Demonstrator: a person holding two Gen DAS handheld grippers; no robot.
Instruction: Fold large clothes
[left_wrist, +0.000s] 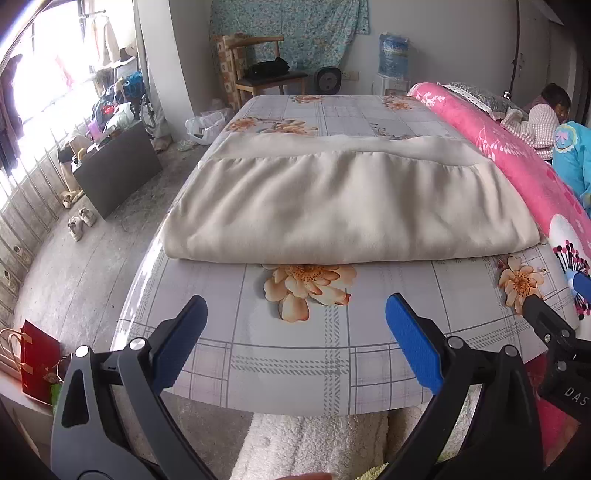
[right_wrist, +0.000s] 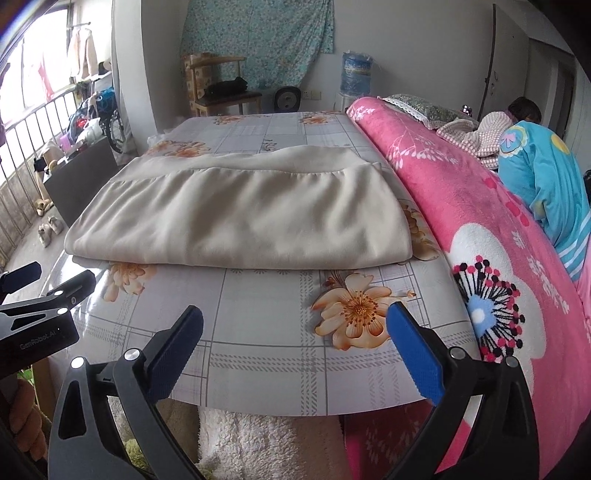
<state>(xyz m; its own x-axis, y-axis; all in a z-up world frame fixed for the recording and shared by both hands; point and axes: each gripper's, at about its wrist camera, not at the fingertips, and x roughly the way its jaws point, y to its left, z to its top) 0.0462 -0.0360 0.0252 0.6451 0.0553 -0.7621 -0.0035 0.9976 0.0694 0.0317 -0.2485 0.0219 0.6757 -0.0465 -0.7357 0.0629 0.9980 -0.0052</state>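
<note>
A large beige cloth (left_wrist: 343, 206) lies folded in a flat rectangle on the flowered table cover (left_wrist: 295, 354); it also shows in the right wrist view (right_wrist: 243, 218). My left gripper (left_wrist: 295, 332) is open and empty, above the table's near edge, short of the cloth's folded front edge. My right gripper (right_wrist: 295, 339) is open and empty, also over the near edge and clear of the cloth. The right gripper's finger shows at the right edge of the left wrist view (left_wrist: 546, 325). The left gripper shows at the left of the right wrist view (right_wrist: 44, 295).
A pink flowered blanket (right_wrist: 480, 221) runs along the table's right side. A person in blue (right_wrist: 546, 177) sits beyond it. A wooden chair (left_wrist: 258, 70) and water dispenser (left_wrist: 393, 55) stand at the back wall. A dark box (left_wrist: 114, 170), shoes and a railing are left.
</note>
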